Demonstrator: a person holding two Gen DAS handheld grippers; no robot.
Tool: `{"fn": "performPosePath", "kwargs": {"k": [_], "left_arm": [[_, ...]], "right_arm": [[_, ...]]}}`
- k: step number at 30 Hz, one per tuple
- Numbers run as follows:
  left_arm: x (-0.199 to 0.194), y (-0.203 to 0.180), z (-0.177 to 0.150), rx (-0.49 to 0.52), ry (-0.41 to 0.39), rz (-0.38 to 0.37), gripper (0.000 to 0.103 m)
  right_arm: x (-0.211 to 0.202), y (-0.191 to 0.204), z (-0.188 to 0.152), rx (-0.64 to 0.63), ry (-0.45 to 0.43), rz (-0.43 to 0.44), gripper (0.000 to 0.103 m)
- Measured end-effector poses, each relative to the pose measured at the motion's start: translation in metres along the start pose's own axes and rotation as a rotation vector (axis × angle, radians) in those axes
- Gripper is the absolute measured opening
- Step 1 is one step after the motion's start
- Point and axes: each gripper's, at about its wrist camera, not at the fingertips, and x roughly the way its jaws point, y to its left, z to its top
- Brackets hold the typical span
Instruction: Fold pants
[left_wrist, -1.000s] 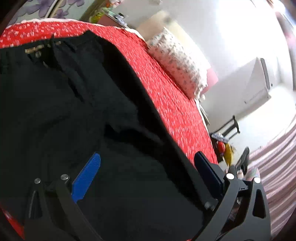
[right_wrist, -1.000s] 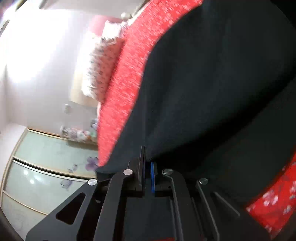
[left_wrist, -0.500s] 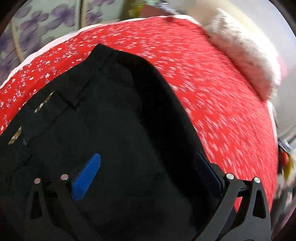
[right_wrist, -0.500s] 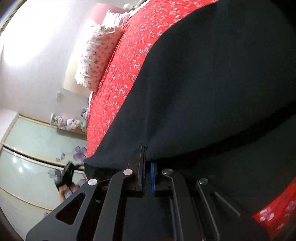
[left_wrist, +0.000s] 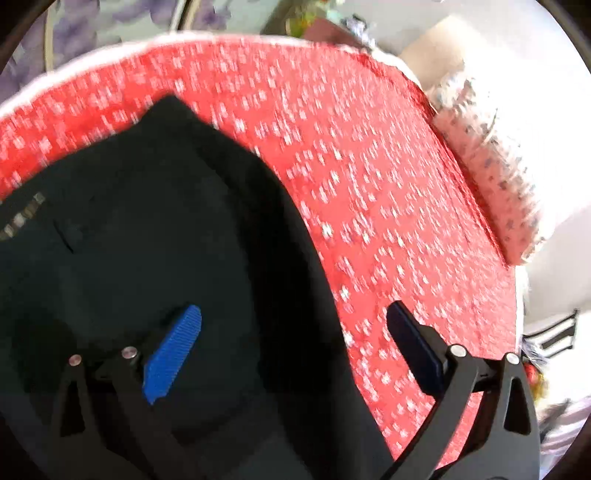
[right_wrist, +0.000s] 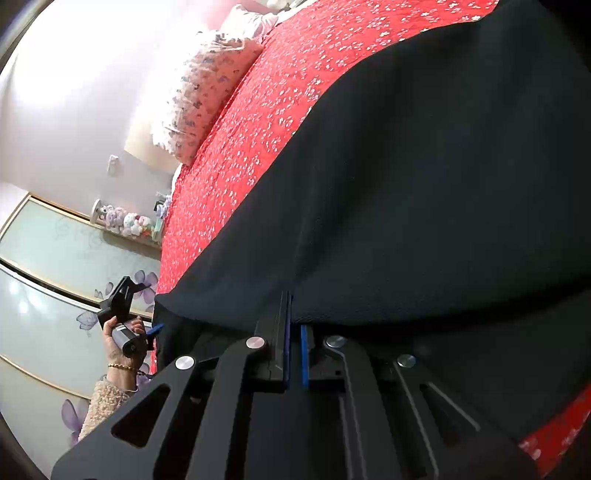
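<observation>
One pair of black pants (left_wrist: 155, 236) is laid on a red bedspread (left_wrist: 369, 184) printed with small white flowers, and two grippers are in play. One floral pillow (right_wrist: 207, 96) is seen at the head of the bed, and a row of small plush toys (right_wrist: 125, 221) sits on one shelf beside a wardrobe door (right_wrist: 55, 295) painted with purple flowers.

The left gripper (left_wrist: 293, 350) is held with its two blue-padded fingers spread wide apart and nothing between them. One finger (left_wrist: 173, 354) is poised over the black cloth; the other is over the bedspread, just past the cloth's edge. Ahead of this gripper the pants run away to the far left, ending in one squared corner near the bed's edge, and a short strip of pale label marks (left_wrist: 22, 218) is seen at the far left, where the waistband seems to lie. The view is blurred.

The right gripper (right_wrist: 293, 354) is pressed together on a fold of the pants, its pads meeting on the cloth's near edge. From that grip the fabric is spread forward and to the right, its long edge running diagonally away across the bedspread. At the lower left of this view the left hand (right_wrist: 120, 338) is seen gripping its tool's handle, one gold bracelet (right_wrist: 120, 366) on the wrist.
</observation>
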Motion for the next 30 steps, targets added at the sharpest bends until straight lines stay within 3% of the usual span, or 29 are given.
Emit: {"fn": "performPosePath", "kwargs": {"k": [3,4,6,8,9,10,11,20,24,30], "left_arm": [[0.006,-0.005,-0.002,0.065,-0.016,0.108,0.098],[0.013,-0.005,-0.004,0.078,-0.009,0.165,0.087],[0.02,-0.004,-0.004,0.09,0.013,0.191,0.077],[0.018,-0.003,-0.008,0.087,-0.007,0.167,0.064],[0.016,-0.004,-0.007,0.089,0.0,0.132,0.041],[0.013,-0.002,-0.009,0.089,0.022,0.031,0.009],[0.01,-0.001,-0.009,0.086,0.029,-0.003,0.007],[-0.061,0.018,-0.021,0.117,-0.08,-0.067,0.005],[-0.104,0.039,-0.036,0.126,-0.115,-0.124,0.005],[-0.179,0.096,-0.086,0.11,-0.184,-0.222,0.004]], "right_arm": [[0.002,0.004,0.0,-0.009,0.0,-0.014,0.004],[0.002,0.005,-0.001,-0.012,-0.001,-0.017,0.004],[0.003,0.007,0.0,-0.017,-0.003,-0.021,0.004],[0.004,0.011,-0.003,-0.019,-0.004,-0.022,0.004],[0.004,0.011,-0.003,-0.017,-0.004,-0.022,0.004],[0.004,0.011,-0.003,-0.016,-0.003,-0.02,0.004],[0.004,0.012,-0.003,-0.014,-0.003,-0.018,0.004],[-0.006,0.01,0.008,-0.022,-0.042,0.036,0.004],[-0.031,0.017,0.019,-0.065,-0.145,0.063,0.004],[-0.067,0.016,0.033,-0.083,-0.269,0.104,0.004]]}}
